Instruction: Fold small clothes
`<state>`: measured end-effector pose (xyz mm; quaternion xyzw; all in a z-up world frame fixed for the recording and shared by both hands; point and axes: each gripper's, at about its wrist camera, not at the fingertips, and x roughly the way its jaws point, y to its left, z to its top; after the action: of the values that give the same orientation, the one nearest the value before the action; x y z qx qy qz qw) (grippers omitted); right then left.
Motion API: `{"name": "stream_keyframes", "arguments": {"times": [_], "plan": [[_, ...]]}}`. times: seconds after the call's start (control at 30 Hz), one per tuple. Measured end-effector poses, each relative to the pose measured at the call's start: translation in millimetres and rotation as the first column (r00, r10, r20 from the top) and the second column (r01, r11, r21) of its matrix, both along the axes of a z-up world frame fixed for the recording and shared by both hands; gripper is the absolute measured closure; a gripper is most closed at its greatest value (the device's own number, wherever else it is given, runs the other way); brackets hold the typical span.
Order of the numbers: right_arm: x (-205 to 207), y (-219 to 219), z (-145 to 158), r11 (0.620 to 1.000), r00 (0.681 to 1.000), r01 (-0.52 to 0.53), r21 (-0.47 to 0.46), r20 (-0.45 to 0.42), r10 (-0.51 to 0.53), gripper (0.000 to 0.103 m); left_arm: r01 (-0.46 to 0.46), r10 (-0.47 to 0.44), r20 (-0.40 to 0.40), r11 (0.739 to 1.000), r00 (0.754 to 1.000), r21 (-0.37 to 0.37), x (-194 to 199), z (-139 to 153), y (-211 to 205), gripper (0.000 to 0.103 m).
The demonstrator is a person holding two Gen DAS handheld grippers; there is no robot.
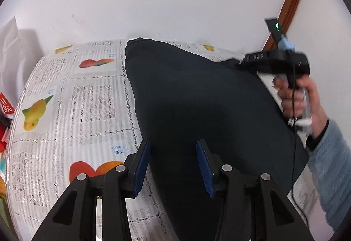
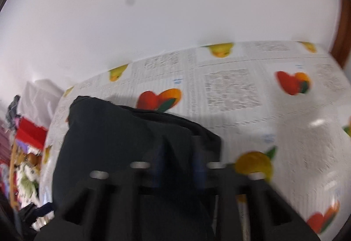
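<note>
Black garment (image 1: 208, 96) lies on our fruit-print surface (image 1: 87, 96); left claw (image 1: 173, 164) gapes empty above it, right claw (image 2: 178, 166) too blurred to tell

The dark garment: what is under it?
The dark garment lies on the fruit-print tablecloth, which shows around its edges. Whatever is directly beneath its middle is covered.

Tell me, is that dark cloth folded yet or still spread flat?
Partly folded, it seems: in the right wrist view the dark garment shows one layer doubled over another. How neatly, cannot tell; that view is blurred.
</note>
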<state>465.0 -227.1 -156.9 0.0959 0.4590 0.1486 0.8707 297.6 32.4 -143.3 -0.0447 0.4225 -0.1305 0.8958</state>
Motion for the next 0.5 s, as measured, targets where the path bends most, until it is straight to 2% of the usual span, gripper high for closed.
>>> {"name": "stream_keyframes", "arguments": {"times": [0.03, 0.07, 0.13, 0.23, 0.3, 0.37, 0.5], "plan": [[-7, -6, 10, 0.999, 0.997, 0.007, 0.05, 0.079, -0.011, 0.093, 0.004, -0.004, 0.002, 1.0, 1.0, -0.002, -1, 0, 1, 0.062], [-10, -10, 14, 0.997, 0.993, 0.011, 0.08, 0.115, -0.02, 0.093, 0.006, -0.006, 0.002, 1.0, 1.0, -0.005, -2, 1, 1, 0.062], [-6, -10, 9, 0.999, 0.996, 0.035, 0.042, 0.086, -0.038, 0.093, 0.014, -0.014, 0.001, 1.0, 1.0, -0.01, -3, 2, 2, 0.062], [-2, -15, -3, 0.998, 0.998, 0.056, 0.038, 0.014, -0.056, 0.087, 0.014, -0.014, 0.006, 1.0, 1.0, -0.002, -4, 3, 3, 0.062], [-14, -25, 4, 0.996, 0.996, 0.078, 0.039, 0.04, -0.08, 0.083, 0.011, -0.011, 0.008, 1.0, 1.0, -0.004, -5, 3, 3, 0.062], [-30, -33, 11, 0.997, 0.995, 0.082, 0.012, 0.063, -0.082, 0.07, 0.014, -0.014, 0.007, 1.0, 1.0, -0.01, -9, 4, 3, 0.062], [-60, -49, 15, 0.999, 0.998, 0.048, 0.007, 0.048, -0.049, 0.067, 0.013, -0.013, 0.007, 0.999, 1.0, -0.03, -16, 3, 5, 0.061]]}}
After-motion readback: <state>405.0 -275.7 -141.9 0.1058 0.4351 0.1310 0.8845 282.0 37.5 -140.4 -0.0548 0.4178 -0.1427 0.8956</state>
